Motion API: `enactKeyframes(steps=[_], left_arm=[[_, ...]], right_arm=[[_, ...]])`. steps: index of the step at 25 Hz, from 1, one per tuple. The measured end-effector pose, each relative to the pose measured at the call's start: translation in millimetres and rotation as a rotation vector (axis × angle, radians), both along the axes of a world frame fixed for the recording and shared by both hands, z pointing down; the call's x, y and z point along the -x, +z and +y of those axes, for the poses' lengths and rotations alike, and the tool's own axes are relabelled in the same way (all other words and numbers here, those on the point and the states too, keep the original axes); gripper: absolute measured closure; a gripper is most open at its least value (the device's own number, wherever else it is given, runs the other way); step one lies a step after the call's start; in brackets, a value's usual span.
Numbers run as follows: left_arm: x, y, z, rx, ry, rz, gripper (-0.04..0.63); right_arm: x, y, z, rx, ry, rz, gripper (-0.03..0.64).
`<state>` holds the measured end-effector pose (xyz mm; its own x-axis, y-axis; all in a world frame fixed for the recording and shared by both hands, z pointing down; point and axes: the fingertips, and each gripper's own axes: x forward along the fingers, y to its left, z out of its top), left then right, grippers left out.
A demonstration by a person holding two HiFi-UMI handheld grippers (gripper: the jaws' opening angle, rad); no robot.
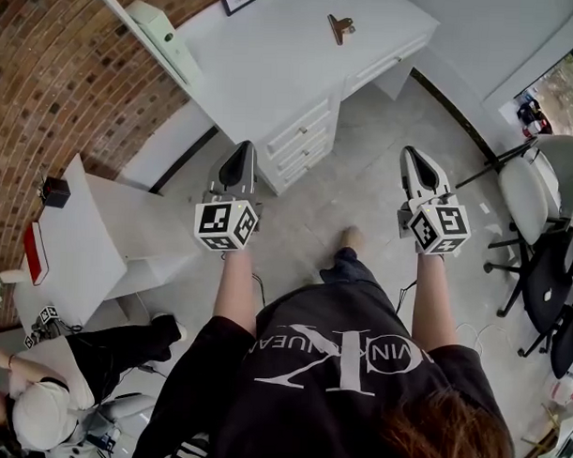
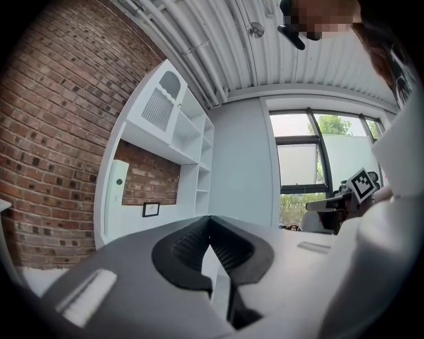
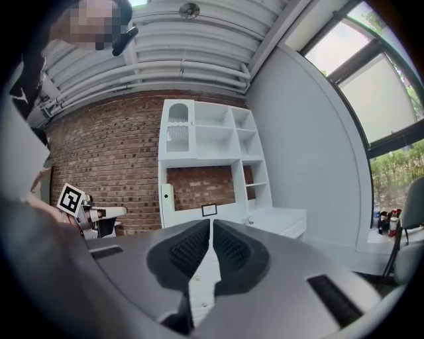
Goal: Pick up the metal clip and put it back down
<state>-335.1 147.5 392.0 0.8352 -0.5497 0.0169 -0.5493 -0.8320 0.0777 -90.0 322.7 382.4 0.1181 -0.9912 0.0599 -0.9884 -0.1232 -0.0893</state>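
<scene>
The left gripper (image 1: 242, 154) and right gripper (image 1: 411, 160) are hanging closed, empty. Best be stepping near the clip (image 1: 340, 28), opening one wide.

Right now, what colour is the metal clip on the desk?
The clip is coppery brown; head view.

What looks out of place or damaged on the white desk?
Nothing stands out. The bronze metal clip lies alone on the white desk, whose drawers look shut. The left tongs and right tongs are shut and empty, short of the desk.
</scene>
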Motion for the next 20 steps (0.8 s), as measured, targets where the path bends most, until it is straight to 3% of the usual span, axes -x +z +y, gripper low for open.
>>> enactKeyframes(steps=[20], left_arm=[[-130.0,12.8,-56.6,0.031,-0.083,-0.040,0.584]], right_arm=[[-123.1,24.2,-81.0,0.026,-0.151,-0.100,0.598]])
